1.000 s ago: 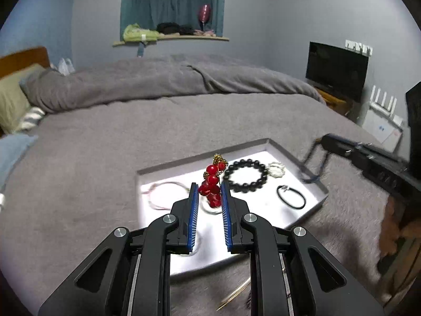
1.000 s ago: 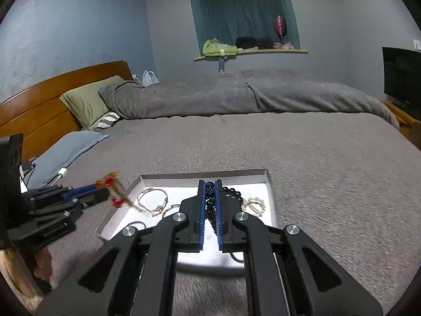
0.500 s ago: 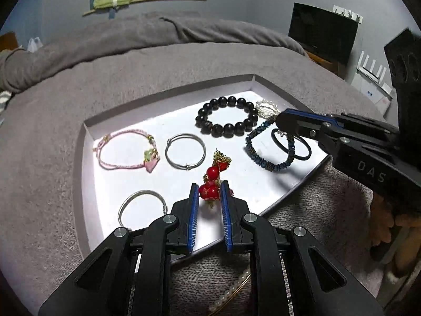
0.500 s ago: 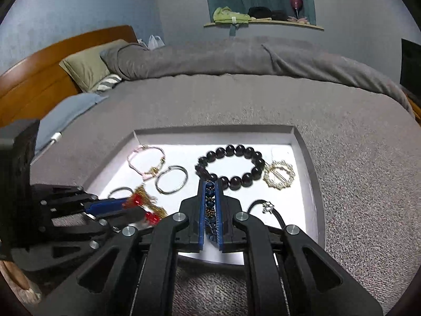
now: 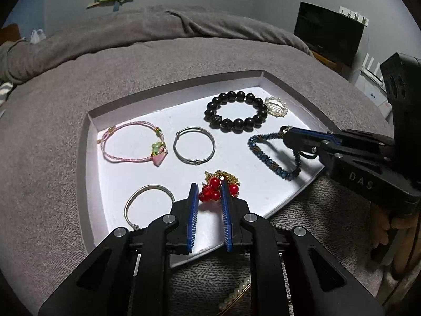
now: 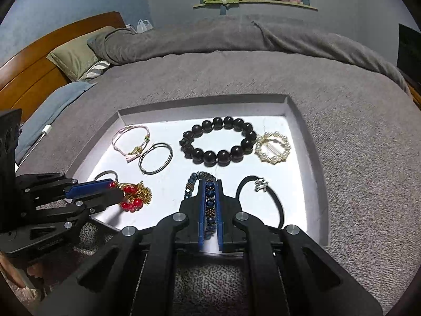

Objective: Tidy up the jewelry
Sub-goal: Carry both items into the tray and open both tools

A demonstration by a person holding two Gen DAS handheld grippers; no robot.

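Our left gripper (image 5: 209,188) fingers have spread, releasing the red-bead gold-chain bracelet (image 5: 219,184) onto the white shallow tray (image 5: 289,200); our right gripper (image 6: 210,184) fingers still pinch the blue beaded bracelet (image 6: 209,202).

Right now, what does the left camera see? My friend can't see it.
The left gripper hangs open over red beads lying in a white tray. The right gripper pinches a blue bracelet beside bangles, a pink cord and black beads.

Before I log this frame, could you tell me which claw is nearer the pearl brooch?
Right. The right claw sits below-left of the pearl brooch; the left claw is farther left.
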